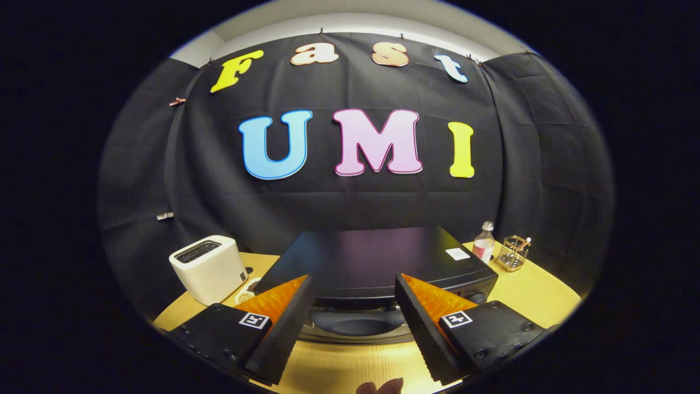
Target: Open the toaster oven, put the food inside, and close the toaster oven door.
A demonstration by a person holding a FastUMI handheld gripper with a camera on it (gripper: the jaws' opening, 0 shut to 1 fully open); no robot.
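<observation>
Toaster oven just ahead of the spread, empty gripper jaws

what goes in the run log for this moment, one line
phase: approach | gripper: jaws open, holding nothing | toaster oven: just ahead, door handle between jaws, untouched | white toaster: beside oven
</observation>
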